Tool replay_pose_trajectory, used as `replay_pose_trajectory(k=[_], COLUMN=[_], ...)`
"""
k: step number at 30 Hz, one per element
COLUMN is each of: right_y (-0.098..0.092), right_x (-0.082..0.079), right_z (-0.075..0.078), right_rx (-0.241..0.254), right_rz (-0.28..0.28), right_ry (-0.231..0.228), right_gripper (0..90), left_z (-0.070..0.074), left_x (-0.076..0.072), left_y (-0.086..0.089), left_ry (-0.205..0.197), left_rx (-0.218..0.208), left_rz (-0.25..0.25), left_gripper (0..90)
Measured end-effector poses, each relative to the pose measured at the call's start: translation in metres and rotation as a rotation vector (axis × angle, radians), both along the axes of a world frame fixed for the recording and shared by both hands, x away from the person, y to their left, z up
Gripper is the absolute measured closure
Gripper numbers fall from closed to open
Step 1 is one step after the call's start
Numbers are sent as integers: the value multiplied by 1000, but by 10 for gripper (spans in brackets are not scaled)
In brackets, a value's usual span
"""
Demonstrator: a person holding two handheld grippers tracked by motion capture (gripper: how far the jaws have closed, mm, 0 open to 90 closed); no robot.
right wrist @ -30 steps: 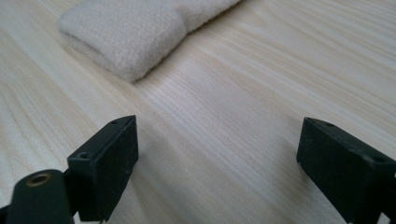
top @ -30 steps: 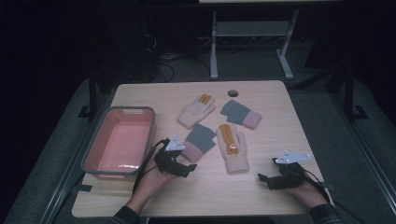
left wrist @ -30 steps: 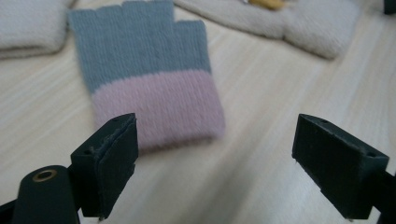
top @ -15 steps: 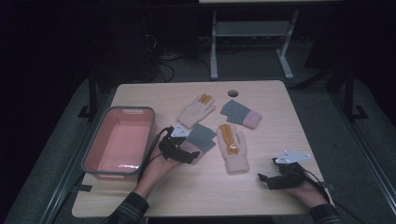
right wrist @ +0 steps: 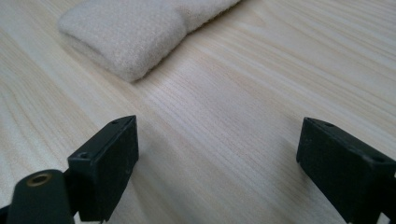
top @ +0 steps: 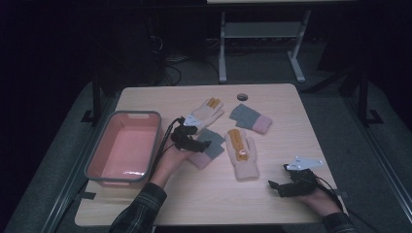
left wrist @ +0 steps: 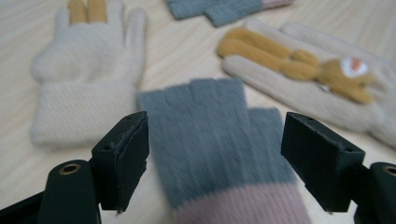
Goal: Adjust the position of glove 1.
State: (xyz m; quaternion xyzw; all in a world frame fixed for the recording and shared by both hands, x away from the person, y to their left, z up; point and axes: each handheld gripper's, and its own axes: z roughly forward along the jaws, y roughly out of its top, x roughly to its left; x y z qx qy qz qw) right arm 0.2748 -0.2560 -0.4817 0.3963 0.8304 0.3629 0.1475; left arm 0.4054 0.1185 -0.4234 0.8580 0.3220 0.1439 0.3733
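Between left gripper jaws, grey glove, high view adds pink tub.

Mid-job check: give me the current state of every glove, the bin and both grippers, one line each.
Left gripper: open, jaws just been closing, astride the near grey glove, pads not pressing.
Near grey glove: flat on the table, not gripped.
Far grey glove: flat, untouched.
Cream glove with bear: flat, untouched.
Far cream glove: flat, untouched.
Pink bin: upright, empty.
Right gripper: open, holding nothing, over bare table.
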Motion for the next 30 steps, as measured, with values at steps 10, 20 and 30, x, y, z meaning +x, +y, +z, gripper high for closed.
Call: replay_pose_trajectory(k=[10, 20, 30], right_y=[0, 0, -1], right_x=[0, -1, -1], right_z=[0, 0, 0], right_rx=[2, 3, 4], right_rz=[-2, -3, -3], right_ry=[2, 2, 3], right_gripper=[126, 128, 129], left_z=[-5, -14, -31], left_x=[33, 65, 87], left_y=[1, 5, 4], left_ry=[-15, -8, 19], left_rx=[-5, 68, 119], left_rz=[80, 121, 149], left_gripper=[366, 426, 445])
